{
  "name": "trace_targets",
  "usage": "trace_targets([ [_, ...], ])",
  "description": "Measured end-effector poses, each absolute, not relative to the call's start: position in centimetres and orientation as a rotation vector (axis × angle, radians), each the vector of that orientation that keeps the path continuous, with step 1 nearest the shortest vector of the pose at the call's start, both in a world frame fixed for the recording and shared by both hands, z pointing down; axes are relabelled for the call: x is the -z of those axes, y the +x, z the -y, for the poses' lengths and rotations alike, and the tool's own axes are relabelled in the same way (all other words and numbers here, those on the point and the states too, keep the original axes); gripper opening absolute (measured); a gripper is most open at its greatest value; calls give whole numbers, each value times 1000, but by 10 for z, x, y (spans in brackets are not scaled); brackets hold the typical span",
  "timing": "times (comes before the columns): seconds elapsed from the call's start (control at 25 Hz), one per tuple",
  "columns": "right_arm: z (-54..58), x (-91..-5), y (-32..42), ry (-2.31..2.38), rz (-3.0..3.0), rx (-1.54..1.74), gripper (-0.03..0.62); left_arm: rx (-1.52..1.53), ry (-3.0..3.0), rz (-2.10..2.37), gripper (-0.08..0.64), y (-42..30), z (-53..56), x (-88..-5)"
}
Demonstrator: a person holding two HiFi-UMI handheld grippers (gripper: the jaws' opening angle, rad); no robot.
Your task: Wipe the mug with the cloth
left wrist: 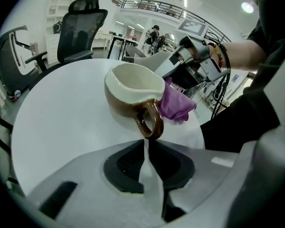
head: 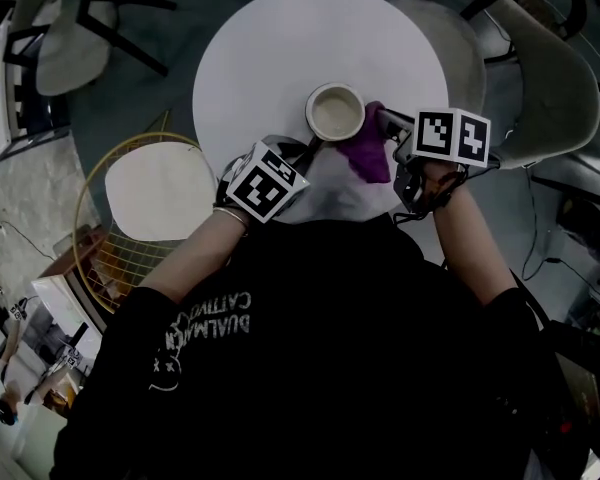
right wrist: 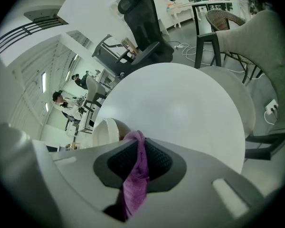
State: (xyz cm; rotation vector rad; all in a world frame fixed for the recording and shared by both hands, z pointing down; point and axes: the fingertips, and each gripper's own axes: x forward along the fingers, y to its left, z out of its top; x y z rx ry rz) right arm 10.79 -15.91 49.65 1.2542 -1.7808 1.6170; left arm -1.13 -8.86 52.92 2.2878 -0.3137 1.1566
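Head view: round white table (head: 270,38); one mug (head: 335,111), cream inside, upright at its near edge. The left gripper (head: 312,146) reaches it from the near left and the right gripper (head: 382,120) from the right. The purple cloth (head: 368,150) hangs just right of the mug, touching or nearly touching its wall. Left gripper view: brown handle (left wrist: 151,120) turned toward the jaws, its lower curve at their tips. The jaws stand slightly apart with bare table showing through the gap, so they are released and grip nothing. The cloth lies bunched against the mug's right side. Right gripper view: jaws clenched on the cloth (right wrist: 135,179), a fold poking past the tips toward the mug rim (right wrist: 104,127) at the left. Step judged: steady, then wipe. Advice: pinch the handle firmly first, or the light mug will likely slide or tip. Then press the fold flat and sweep round the wall and rim without loosening the right grip.
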Motion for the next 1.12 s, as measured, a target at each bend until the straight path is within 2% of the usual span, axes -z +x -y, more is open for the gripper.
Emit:
trace_targets([
  [0.56,181,-479,124,1267,1819,-1438,52,-1137,2272,329,31,-7,92,-528],
  [1.12,217,-469,102,1162,1863,-1207,52,-1110,2265,347,29,-9,94,-529],
])
